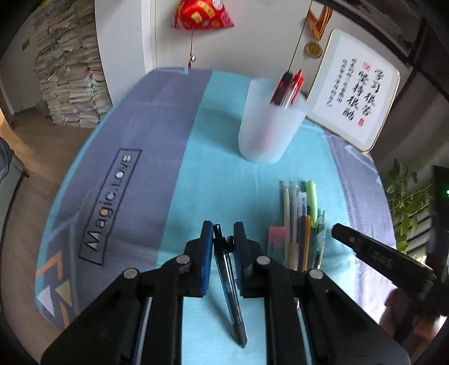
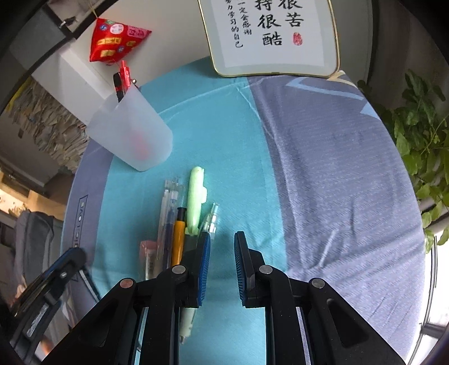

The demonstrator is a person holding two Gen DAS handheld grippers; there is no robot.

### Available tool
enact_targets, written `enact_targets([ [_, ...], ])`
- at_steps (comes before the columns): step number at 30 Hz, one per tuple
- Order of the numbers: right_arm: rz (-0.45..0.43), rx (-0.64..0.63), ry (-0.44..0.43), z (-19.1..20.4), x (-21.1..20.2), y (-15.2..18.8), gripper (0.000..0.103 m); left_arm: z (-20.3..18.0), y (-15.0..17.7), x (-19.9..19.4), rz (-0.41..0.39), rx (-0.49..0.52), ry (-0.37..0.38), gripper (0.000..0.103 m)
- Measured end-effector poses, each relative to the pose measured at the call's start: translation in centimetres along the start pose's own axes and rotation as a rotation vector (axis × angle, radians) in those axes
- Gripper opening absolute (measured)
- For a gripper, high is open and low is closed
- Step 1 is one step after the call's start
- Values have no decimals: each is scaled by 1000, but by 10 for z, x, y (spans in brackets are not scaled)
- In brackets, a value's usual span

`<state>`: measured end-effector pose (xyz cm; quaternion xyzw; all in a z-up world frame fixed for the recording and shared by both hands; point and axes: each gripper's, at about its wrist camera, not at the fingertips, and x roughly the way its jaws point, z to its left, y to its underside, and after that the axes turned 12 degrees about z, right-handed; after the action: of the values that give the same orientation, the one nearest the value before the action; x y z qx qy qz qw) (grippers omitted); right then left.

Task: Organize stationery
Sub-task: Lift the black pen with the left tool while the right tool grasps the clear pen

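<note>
My left gripper [image 1: 223, 233] stands over a dark blue pen [image 1: 228, 283] that lies on the teal cloth between its jaws; the jaws are narrow but I cannot tell if they pinch it. A frosted white cup [image 1: 270, 123] holds red and black pens [image 1: 289, 87] farther back; it also shows in the right wrist view [image 2: 132, 134]. A row of pens and a green highlighter [image 1: 301, 221] lies to the right. My right gripper [image 2: 221, 244] is open and empty, just right of that row [image 2: 179, 221].
A framed calligraphy board [image 1: 356, 89] leans on the wall at the back right. A red pouch [image 1: 200, 14] hangs above. A green plant [image 2: 421, 140] stands at the table's right edge. A pink eraser [image 2: 148, 252] lies beside the pens.
</note>
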<state>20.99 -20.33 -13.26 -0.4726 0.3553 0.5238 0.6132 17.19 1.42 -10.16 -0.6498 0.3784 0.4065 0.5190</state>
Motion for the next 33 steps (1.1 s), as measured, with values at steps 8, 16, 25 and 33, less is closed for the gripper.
enact_targets([
  [8, 5, -10, 85, 18, 6, 2, 44, 7, 3, -23, -61, 37, 40, 13],
  [16, 34, -81, 212, 48, 24, 2, 37, 18, 5, -39, -112, 64, 70, 13],
  [25, -21, -113, 254, 59, 25, -3, 11, 33, 7, -45, -131, 69, 95, 13],
  [33, -175, -99, 168, 54, -41, 11, 11, 34, 6, -48, -137, 80, 114, 13],
])
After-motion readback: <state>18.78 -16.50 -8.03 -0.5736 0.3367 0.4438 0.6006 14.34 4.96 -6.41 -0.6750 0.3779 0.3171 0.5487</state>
